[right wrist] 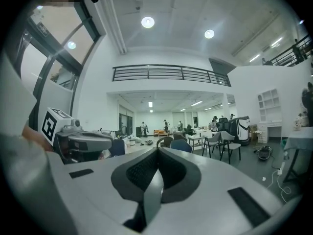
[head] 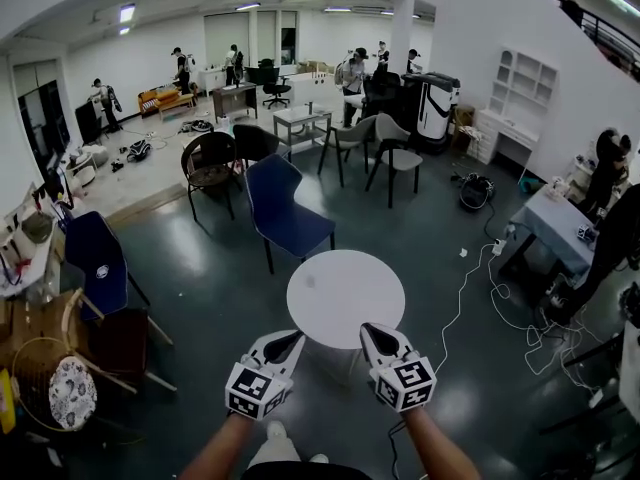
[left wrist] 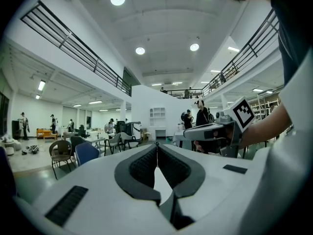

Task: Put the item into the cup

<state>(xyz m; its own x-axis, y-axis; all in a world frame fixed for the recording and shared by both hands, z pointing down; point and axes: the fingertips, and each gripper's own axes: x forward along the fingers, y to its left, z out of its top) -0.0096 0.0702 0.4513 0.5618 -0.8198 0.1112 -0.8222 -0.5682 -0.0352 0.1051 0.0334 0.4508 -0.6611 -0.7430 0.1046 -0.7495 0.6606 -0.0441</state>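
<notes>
No cup and no item show in any view. In the head view both grippers are held side by side at waist height, just short of a bare round white table [head: 345, 296]. My left gripper [head: 293, 338] is shut with nothing between its jaws; in the left gripper view its dark pads [left wrist: 144, 165] meet at the tip. My right gripper [head: 368, 330] is also shut and empty, its pads [right wrist: 142, 170] closed together. Both point roughly level across the room. Each gripper view shows the other gripper beside it: the right gripper [left wrist: 215, 130] and the left gripper [right wrist: 85, 142].
A blue chair [head: 287, 211] stands behind the round table, with more chairs and small tables beyond it. Another blue chair [head: 96, 261] and a wicker seat [head: 50, 388] stand at the left. White cables [head: 470, 288] trail over the floor toward a grey table [head: 560, 230]. People stand far back.
</notes>
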